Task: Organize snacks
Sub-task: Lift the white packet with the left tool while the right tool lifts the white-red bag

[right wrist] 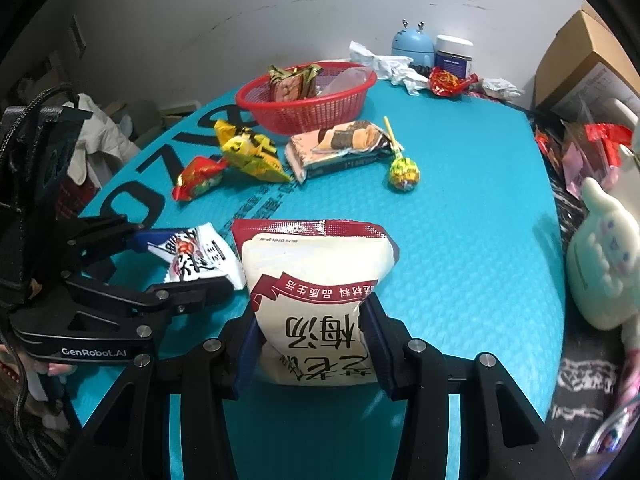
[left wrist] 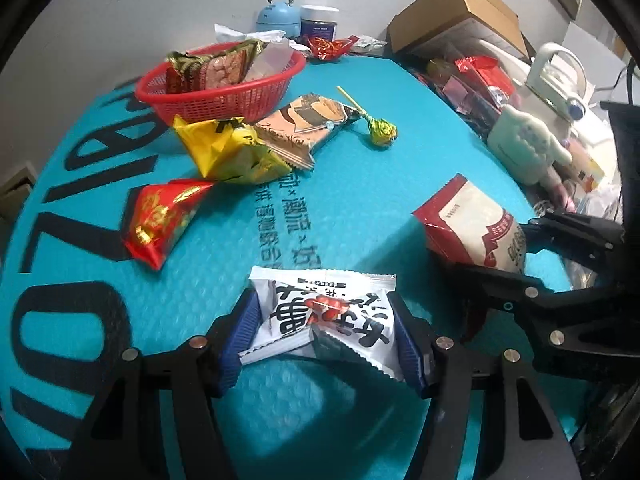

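2 grippers each clench a packet: left gripper [left wrist: 324, 336] the white packet [left wrist: 326, 312], right gripper [right wrist: 312, 344] the cream pouch [right wrist: 320, 280], either liable to slip from crinkly film before the red basket [left wrist: 224, 100].

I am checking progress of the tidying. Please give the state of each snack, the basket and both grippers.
Left gripper: shut on white packet.
Right gripper: shut on cream pouch.
Red basket: holds some packets.
Yellow packet: on mat, outside basket.
Red packet: same.
Lollipop: same.
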A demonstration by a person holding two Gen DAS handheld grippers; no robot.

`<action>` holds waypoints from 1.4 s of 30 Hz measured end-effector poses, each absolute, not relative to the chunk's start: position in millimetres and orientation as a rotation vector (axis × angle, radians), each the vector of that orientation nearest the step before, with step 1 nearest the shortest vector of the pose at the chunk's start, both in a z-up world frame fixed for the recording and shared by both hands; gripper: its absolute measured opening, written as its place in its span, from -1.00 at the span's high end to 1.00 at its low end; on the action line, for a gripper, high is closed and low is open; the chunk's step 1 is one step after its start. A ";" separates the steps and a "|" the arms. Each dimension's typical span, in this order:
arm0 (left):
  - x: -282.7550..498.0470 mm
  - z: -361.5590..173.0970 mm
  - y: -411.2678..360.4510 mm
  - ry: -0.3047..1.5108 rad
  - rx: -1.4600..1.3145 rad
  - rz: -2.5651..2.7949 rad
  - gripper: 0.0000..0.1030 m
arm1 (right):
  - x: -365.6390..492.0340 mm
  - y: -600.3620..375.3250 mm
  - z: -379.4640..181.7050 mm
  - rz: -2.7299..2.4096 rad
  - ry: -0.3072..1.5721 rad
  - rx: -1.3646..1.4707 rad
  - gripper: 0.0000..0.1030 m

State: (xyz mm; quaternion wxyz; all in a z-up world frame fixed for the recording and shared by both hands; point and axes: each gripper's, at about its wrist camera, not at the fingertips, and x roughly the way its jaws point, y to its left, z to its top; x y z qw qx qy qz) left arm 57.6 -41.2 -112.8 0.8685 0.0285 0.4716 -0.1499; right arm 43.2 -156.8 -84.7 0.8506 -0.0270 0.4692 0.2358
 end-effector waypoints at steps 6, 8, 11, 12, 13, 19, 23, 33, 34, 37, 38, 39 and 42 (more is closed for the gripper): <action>31.2 -108.9 -47.6 0.992 0.072 -0.352 -0.21 | 20.6 -159.6 -82.9 0.506 0.992 -0.053 0.09; 23.4 -108.1 -49.9 0.993 0.076 -0.357 -0.21 | 12.7 -162.0 -81.7 0.506 0.996 -0.050 0.09; 11.6 -106.5 -56.8 0.983 0.103 -0.365 -0.21 | 3.7 -165.3 -79.0 0.491 0.996 -0.063 0.09; 7.1 -106.0 -58.7 0.985 0.107 -0.374 -0.21 | 0.5 -166.6 -78.0 0.489 0.998 -0.065 0.09; 5.1 -106.2 -59.4 0.986 0.110 -0.377 -0.21 | -2.9 -167.9 -77.2 0.487 1.003 -0.067 0.09; -3.9 -107.9 -62.8 0.985 0.138 -0.367 -0.21 | -16.2 -171.5 -78.1 0.457 1.064 -0.067 0.08; -7.2 -110.5 -64.5 0.993 0.139 -0.378 -0.21 | -23.7 -170.8 -77.3 0.455 1.064 -0.087 0.07; -4.0 -117.7 -61.0 1.001 0.079 -0.403 -0.24 | -21.0 -168.0 -84.9 0.459 1.055 -0.072 -0.13; -3.9 -118.0 -62.6 1.001 0.085 -0.401 -0.24 | -20.2 -167.2 -85.9 0.455 1.054 -0.075 -0.15; -4.1 -119.2 -64.7 0.998 0.102 -0.395 -0.28 | -18.4 -163.7 -90.1 0.448 1.058 -0.098 -0.29; -3.4 -119.8 -66.0 0.995 0.115 -0.385 -0.28 | -18.0 -163.1 -92.4 0.443 1.062 -0.103 -0.29; -2.8 -120.6 -67.7 0.993 0.130 -0.376 -0.29 | -17.6 -163.5 -93.8 0.442 1.064 -0.102 -0.33; -2.1 -122.3 -71.3 0.983 0.166 -0.355 -0.29 | -17.0 -164.5 -96.5 0.442 1.066 -0.098 -0.36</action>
